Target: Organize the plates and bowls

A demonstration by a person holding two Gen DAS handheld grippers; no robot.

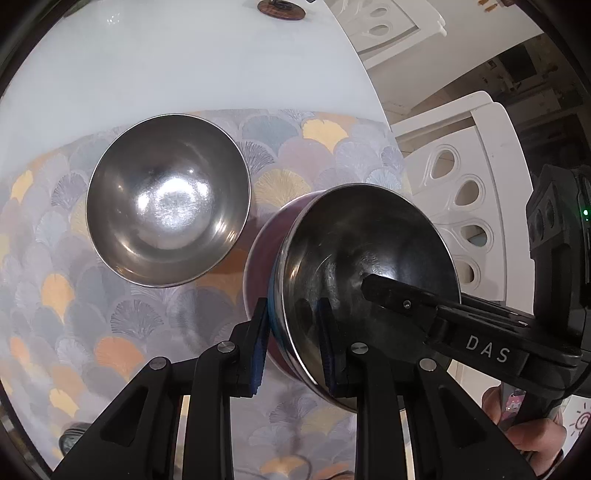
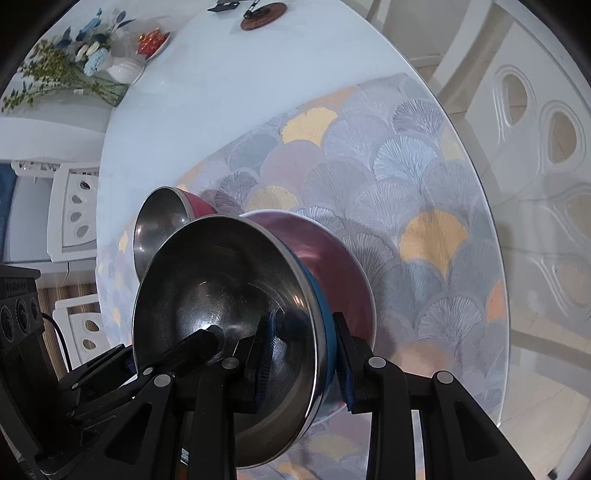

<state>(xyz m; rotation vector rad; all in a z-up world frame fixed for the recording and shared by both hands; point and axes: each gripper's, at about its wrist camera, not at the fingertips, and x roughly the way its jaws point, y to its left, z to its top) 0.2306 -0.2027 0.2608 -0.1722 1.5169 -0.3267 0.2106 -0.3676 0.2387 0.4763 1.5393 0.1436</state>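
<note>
A steel bowl with a purple outside and a blue band under its rim hangs tilted over the patterned mat. My left gripper is shut on its near rim, one pad inside and one outside. The right gripper's inner finger reaches into the bowl from the right. In the right wrist view my right gripper is shut on the rim of the same bowl, and the left gripper's finger lies inside it. A second steel bowl stands upright on the mat beside it.
The round white table carries a brown coaster, a red dish and a vase of flowers at its far side. White chairs stand close to the table's edge. A hand grips the right tool.
</note>
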